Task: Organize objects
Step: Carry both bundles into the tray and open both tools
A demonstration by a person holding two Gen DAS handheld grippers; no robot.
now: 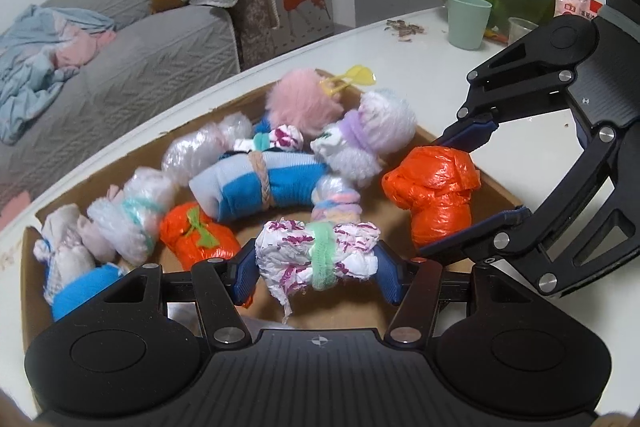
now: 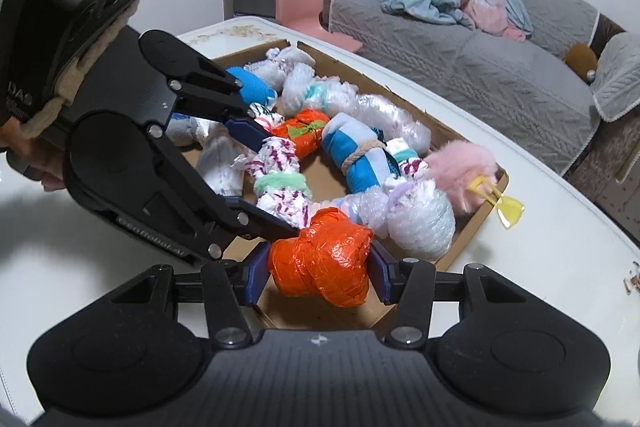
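Both grippers over the cardboard tray (image 1: 424, 137) on the white table (image 1: 400, 51). Left gripper (image 1: 316, 273) clamped on the white-and-purple bundle (image 1: 316, 255) with green fuzzy tie, near the tray's front edge. Right gripper (image 2: 318, 271) clamped on the orange plastic bundle (image 2: 320, 259), at the tray's corner nearest it. Other wrapped bundles crowd the tray: blue-and-white sock roll (image 1: 256, 187), pink fluffy ball (image 1: 300, 99), second orange bundle (image 1: 196, 237).
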